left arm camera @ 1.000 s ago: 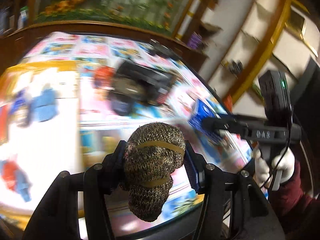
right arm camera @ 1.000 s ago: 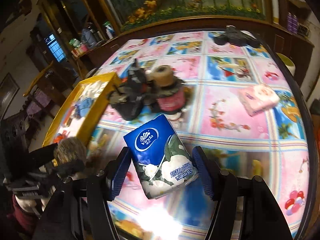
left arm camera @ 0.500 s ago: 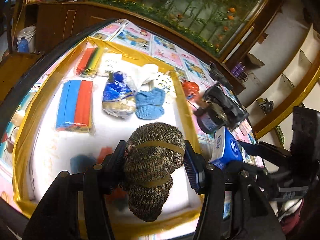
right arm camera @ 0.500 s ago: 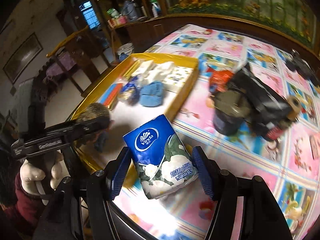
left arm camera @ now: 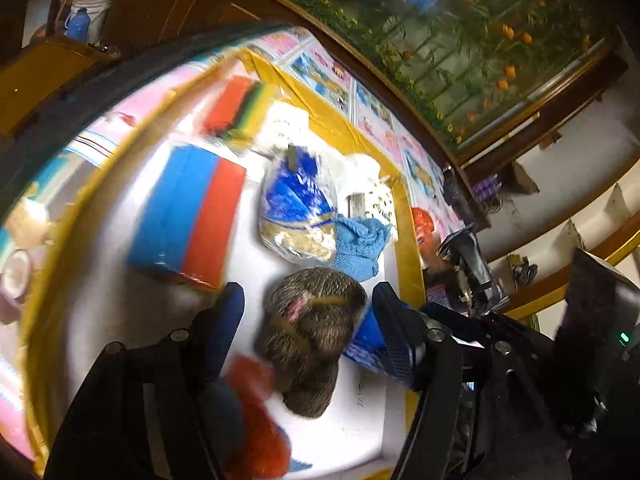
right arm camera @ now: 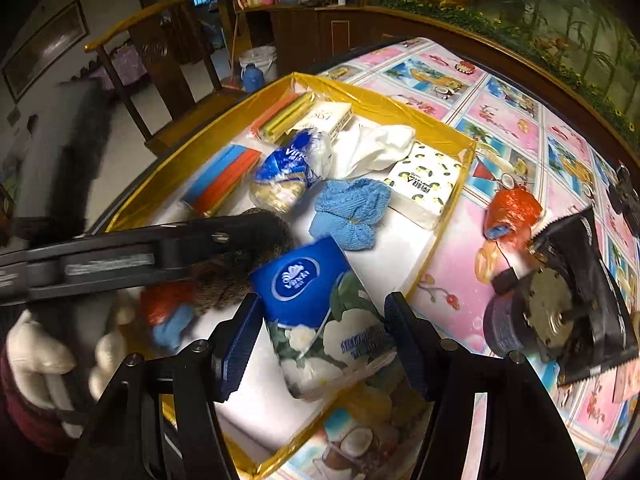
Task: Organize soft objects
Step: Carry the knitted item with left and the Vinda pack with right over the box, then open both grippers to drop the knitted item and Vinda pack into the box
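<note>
My left gripper is open over the yellow-rimmed white tray; the brown knitted bundle lies loose between its spread jaws on the tray floor, touching neither pad. My right gripper is shut on a blue Vinda tissue pack held above the tray's near right corner. The left gripper's arm crosses the right wrist view over the brown bundle.
In the tray lie a blue knit piece, a bagged blue tissue pack, blue-red sponges, a white cloth, a patterned tissue box, a red-blue item. Right of the tray stand an orange bundle and black packets.
The left jaws have opened and let go of the brown bundle, which now rests in the tray. Both grippers have moved lower and closer over the tray.
</note>
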The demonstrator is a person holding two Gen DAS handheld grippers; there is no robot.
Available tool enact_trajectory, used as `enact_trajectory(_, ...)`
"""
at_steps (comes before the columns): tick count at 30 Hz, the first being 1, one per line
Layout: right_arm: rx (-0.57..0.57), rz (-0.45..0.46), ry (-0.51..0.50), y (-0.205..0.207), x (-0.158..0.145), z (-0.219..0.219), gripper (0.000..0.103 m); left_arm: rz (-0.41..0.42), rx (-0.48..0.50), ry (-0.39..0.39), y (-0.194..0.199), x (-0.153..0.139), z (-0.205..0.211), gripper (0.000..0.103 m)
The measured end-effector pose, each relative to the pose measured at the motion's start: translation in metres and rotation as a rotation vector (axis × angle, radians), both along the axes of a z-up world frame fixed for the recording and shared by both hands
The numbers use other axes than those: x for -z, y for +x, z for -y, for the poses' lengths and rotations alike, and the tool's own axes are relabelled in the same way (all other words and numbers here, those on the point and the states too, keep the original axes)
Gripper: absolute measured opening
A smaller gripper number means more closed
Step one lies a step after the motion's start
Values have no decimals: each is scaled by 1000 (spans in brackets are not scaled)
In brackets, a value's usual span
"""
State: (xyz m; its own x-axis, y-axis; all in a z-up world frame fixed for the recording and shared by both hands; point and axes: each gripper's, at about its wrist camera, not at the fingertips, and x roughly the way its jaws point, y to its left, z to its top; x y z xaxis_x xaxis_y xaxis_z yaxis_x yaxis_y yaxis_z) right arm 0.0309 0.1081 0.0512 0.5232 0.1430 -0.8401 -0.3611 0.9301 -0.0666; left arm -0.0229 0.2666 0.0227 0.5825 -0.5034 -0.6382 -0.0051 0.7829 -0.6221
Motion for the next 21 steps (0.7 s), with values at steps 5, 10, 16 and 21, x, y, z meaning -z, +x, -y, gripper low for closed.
enact_trajectory(5,1,-47,-4,31,10,-9,53,66,-53,1,-25,-12,-14,70)
enact_trajectory(10,35,-34,-43,49,26,-12,58,66,-46,59,-36,-17,-3,70)
enact_trajectory(16,29,22,85,28,8,-1,62,117,-41,197,-50,-32,13,70)
enact_trajectory(21,66,126,122,-10,-9,26,72,161,-41,392,-59,-40,41,70)
